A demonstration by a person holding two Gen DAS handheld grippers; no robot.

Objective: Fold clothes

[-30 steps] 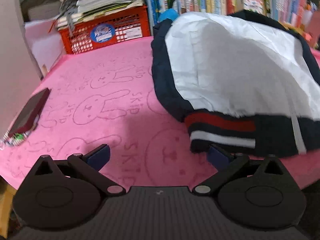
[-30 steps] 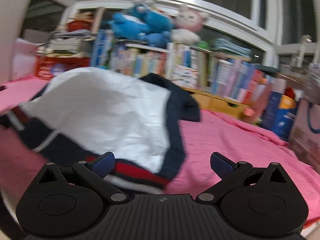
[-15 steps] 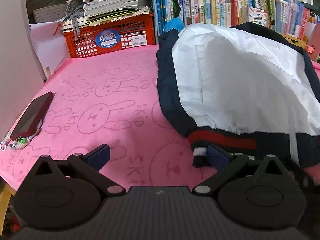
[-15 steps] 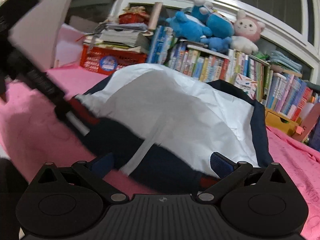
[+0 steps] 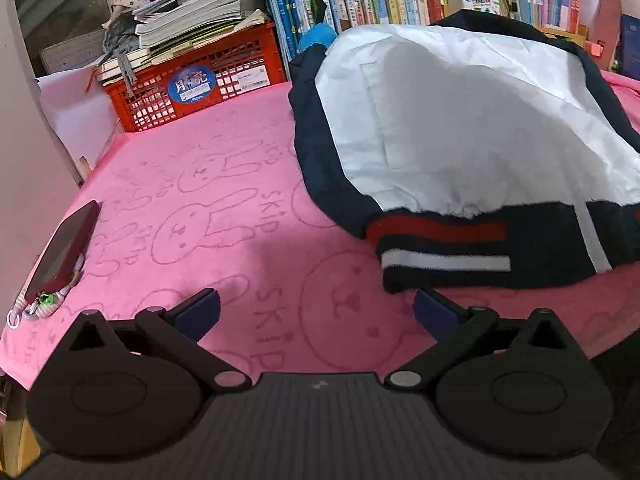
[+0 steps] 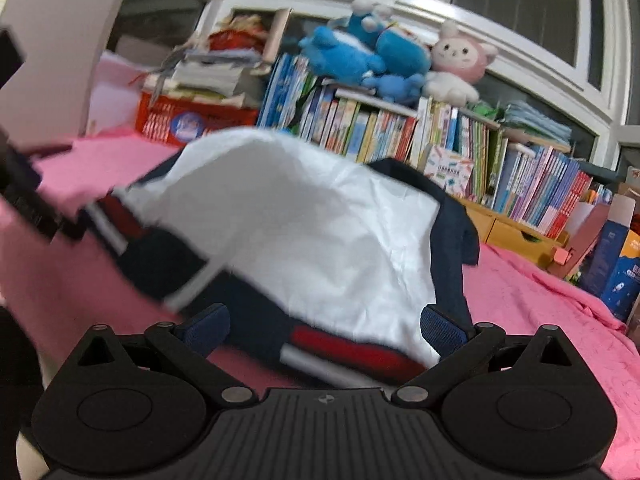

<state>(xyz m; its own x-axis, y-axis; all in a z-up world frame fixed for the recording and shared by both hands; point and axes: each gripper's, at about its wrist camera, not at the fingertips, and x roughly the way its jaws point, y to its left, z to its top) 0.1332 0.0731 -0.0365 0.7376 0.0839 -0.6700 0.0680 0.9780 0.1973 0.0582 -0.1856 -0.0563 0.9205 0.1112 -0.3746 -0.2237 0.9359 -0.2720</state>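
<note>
Lying on the pink blanket [image 5: 224, 184], the navy jacket [image 5: 460, 152] shows its white lining upward, with its red-and-white striped hem nearest both cameras. The left gripper [image 5: 316, 312] hovers with fingers spread and empty, just short of the hem's corner. The right gripper [image 6: 324, 326] is likewise spread wide, its fingers flanking the hem without pinching it. A red crate [image 5: 192, 84] stands behind.

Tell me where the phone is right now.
In the left wrist view the phone lies at the far left edge of the pink blanket, beside the pale wall, well left of the jacket and nearer than the red crate.
</note>
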